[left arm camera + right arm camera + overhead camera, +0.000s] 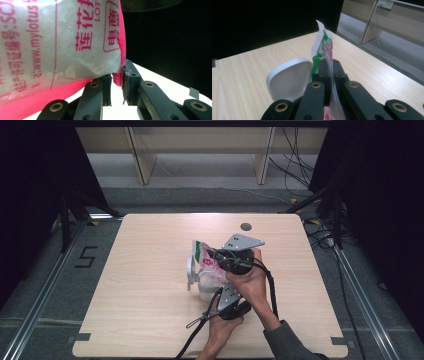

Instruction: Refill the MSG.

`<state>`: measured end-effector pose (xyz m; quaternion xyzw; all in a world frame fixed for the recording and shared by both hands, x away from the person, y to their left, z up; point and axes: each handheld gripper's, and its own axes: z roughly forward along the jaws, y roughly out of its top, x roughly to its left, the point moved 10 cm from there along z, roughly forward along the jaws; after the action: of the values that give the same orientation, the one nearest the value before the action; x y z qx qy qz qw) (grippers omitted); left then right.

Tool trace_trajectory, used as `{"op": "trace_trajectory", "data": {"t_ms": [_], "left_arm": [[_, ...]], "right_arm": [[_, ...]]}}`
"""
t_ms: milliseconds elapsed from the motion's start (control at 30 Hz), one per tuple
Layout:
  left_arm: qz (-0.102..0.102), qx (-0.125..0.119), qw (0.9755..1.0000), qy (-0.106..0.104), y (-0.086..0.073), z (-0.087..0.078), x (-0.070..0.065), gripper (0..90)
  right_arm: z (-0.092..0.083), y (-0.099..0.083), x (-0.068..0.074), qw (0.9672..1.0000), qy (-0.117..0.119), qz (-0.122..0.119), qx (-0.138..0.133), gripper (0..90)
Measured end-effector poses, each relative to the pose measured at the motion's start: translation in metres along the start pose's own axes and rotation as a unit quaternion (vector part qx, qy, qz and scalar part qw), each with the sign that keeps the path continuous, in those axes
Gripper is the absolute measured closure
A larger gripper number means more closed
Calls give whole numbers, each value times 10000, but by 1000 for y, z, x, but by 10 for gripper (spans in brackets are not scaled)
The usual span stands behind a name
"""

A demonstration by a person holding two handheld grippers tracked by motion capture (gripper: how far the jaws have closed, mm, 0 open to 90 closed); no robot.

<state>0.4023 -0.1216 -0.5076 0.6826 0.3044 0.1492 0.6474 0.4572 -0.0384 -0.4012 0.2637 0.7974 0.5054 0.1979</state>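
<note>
High view: bag (207,260) of white granules held up over the counter (125,285), between the left tongs (223,296) below and the right tongs (231,256) above. White container (205,290) with its lid (190,272) flipped open directly under the bag, just beside the left tongs.

Left gripper view: left tongs (116,83) pinched on the pink bottom corner of the bag (62,42), jaws nearly together with only the film between. Contents bulging above the grip; likely soft, shifting and moderately heavy, so expect sag away from any corner hold.

Right gripper view: right tongs (329,65) fully closed on the flat top seam of the bag (323,45), film rising upright past the tips. Open lid (288,78) just left of the jaws. Film probably thin and slippery; best hold on the flat seams and corners, never on the filled belly. Tearing possible under a hard pull.
</note>
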Motion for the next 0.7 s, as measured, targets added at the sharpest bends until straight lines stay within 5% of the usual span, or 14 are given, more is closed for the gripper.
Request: {"op": "trace_trajectory", "data": {"t_ms": [700], "left_arm": [[28,82,10000,46,-1,-1,1,784]], "right_arm": [[2,0,-1,9998,4,-178,3,897]]}}
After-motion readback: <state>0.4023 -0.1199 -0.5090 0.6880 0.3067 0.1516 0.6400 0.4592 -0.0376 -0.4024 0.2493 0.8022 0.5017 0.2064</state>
